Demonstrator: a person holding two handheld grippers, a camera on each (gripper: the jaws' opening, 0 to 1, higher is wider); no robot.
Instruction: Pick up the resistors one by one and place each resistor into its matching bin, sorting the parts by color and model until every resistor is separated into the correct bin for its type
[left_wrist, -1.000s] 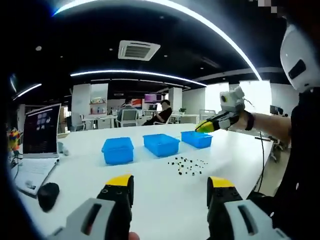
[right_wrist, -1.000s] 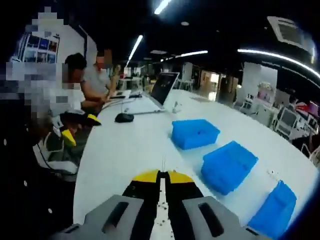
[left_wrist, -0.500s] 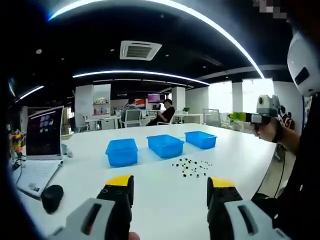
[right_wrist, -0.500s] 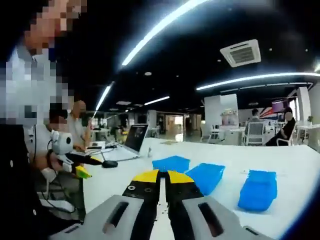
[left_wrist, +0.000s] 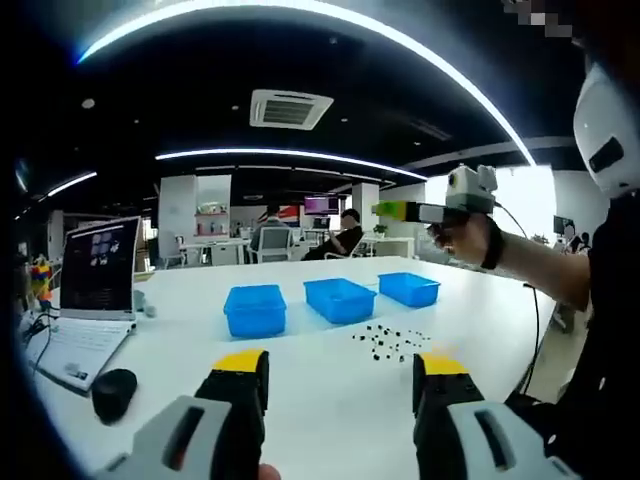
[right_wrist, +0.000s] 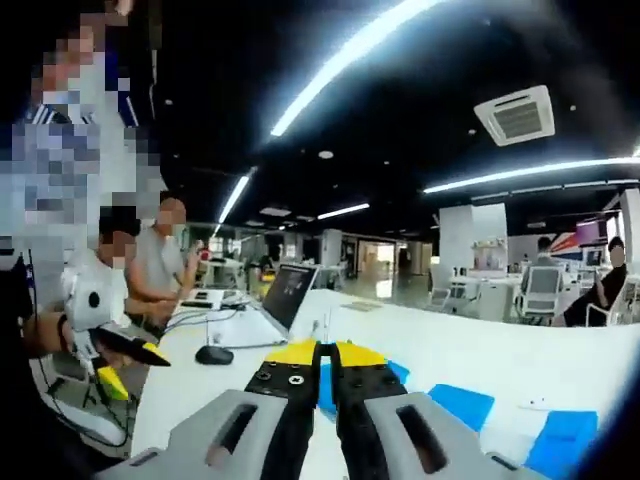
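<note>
On the white counter (left_wrist: 330, 400) the resistors (left_wrist: 390, 340) lie scattered just in front of three blue bins (left_wrist: 337, 299) ready for sorting, while the left gripper (left_wrist: 340, 375) hangs back with jaws wide and empty, and the right gripper (right_wrist: 325, 352), raised high, has jaws pressed together, any resistor between them too small to tell.

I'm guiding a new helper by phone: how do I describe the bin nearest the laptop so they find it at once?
On the long white table, find the open laptop at the left in the left gripper view. Three blue bins stand in a row beyond the scattered resistors. The one you want, the leftmost bin, is the end one on the laptop's side, farthest from the resistors.
</note>
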